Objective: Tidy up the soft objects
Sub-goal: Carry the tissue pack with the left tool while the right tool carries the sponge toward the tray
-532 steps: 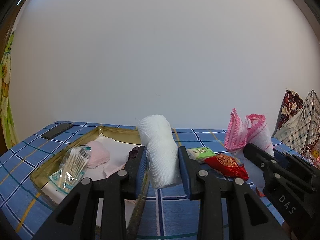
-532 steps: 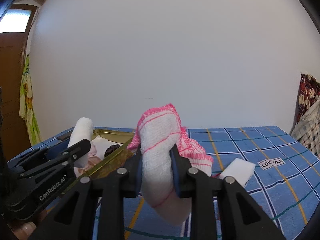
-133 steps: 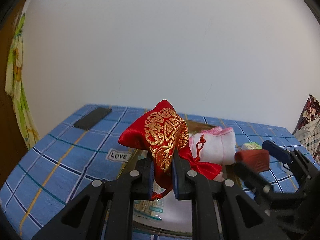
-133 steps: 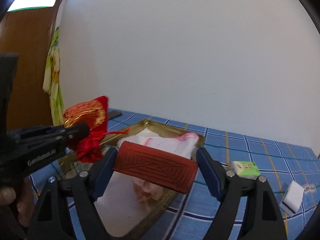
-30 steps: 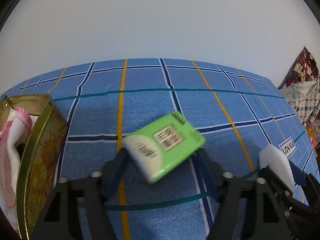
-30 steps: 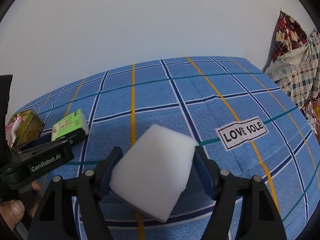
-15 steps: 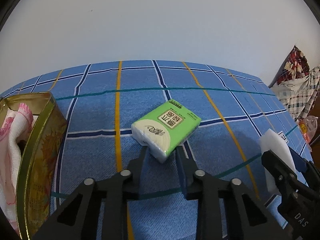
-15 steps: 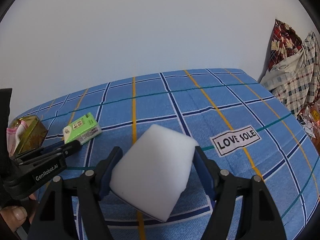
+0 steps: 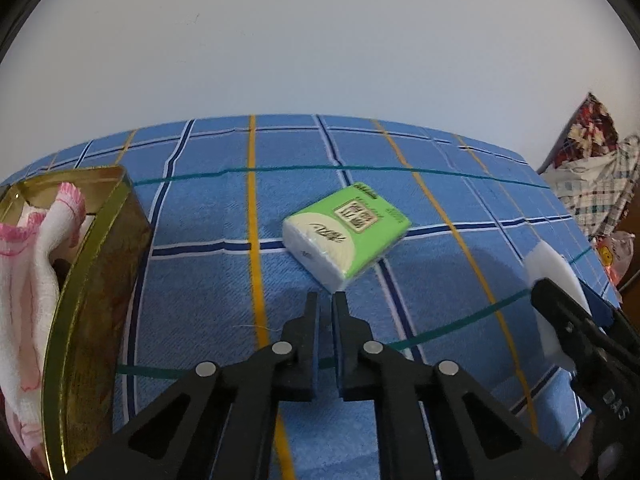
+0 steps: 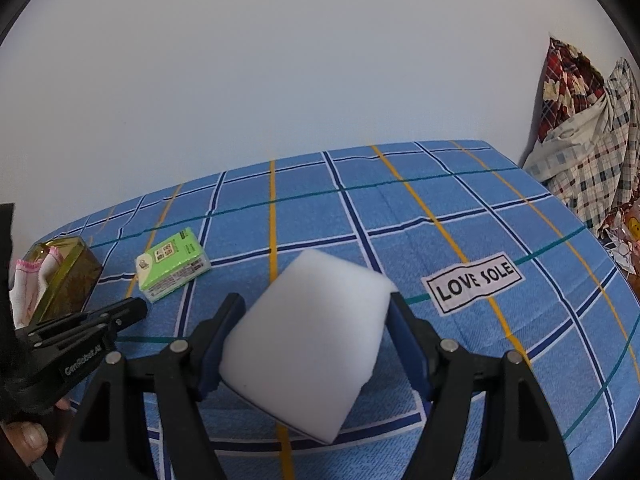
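Note:
A green and white tissue pack [image 9: 348, 232] lies flat on the blue checked tablecloth. My left gripper [image 9: 326, 300] is shut just short of the pack's near corner, with nothing between its fingers. My right gripper [image 10: 315, 300] is shut on a white sponge block [image 10: 308, 340] and holds it above the cloth. The right wrist view shows the tissue pack [image 10: 172, 264] to the left, with the left gripper [image 10: 132, 308] below it. A gold tin [image 9: 100, 260] at the left edge holds a white cloth with pink trim [image 9: 36, 248].
A "LOVE SOLE" label [image 10: 472, 282] is sewn on the tablecloth to the right of the sponge. Plaid fabrics [image 10: 592, 152] are piled past the table's right edge. A white wall rises behind the table. A person's thumb [image 10: 28, 440] shows at the lower left.
The left jaws have closed from wide apart to shut. The tissue pack, which was between them, now lies just beyond the tips. The right gripper still holds the sponge as before.

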A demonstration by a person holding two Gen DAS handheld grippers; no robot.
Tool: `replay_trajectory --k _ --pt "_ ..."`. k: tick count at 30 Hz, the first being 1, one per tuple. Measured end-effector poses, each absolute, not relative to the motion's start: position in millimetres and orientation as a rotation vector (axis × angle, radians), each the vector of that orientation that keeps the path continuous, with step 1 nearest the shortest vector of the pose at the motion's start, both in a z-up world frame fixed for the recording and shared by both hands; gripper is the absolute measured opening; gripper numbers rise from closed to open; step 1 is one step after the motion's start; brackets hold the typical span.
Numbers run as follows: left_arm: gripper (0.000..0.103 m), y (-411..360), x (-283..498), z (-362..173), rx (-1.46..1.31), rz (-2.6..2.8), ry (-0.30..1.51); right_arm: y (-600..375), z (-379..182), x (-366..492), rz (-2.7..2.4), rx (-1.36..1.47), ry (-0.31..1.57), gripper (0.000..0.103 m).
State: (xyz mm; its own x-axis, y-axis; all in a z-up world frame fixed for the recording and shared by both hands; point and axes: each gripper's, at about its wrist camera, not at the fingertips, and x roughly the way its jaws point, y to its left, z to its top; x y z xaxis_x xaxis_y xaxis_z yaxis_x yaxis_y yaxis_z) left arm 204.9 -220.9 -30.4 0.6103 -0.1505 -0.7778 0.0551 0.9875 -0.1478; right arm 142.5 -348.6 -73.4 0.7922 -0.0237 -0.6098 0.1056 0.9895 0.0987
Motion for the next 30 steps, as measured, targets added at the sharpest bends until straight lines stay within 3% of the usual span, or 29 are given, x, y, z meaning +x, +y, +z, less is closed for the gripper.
replay_trajectory --k 2,5,6,21,22,23,30 --pt "0.027 -220 211 -30 -0.124 -0.127 0.91 -349 -73 143 -0.065 0.13 0.653 0.073" --pt "0.07 -225 215 -21 -0.09 -0.107 0.859 -348 -73 142 -0.064 0.134 0.652 0.073" --pt "0.08 -227 215 -18 -0.078 -0.099 0.836 -349 -73 143 -0.063 0.136 0.653 0.073" --pt "0.082 -248 248 -22 0.075 -0.194 0.864 -348 -74 145 -0.056 0.138 0.667 0.073" --pt "0.077 -249 247 -23 0.086 -0.19 0.872 -348 -74 145 -0.057 0.138 0.667 0.073" --pt "0.062 -248 246 -23 0.083 -0.191 0.871 -349 -74 145 -0.057 0.139 0.666 0.073" --pt "0.057 -237 230 -18 0.034 -0.174 0.845 -349 -70 139 -0.053 0.144 0.627 0.073"
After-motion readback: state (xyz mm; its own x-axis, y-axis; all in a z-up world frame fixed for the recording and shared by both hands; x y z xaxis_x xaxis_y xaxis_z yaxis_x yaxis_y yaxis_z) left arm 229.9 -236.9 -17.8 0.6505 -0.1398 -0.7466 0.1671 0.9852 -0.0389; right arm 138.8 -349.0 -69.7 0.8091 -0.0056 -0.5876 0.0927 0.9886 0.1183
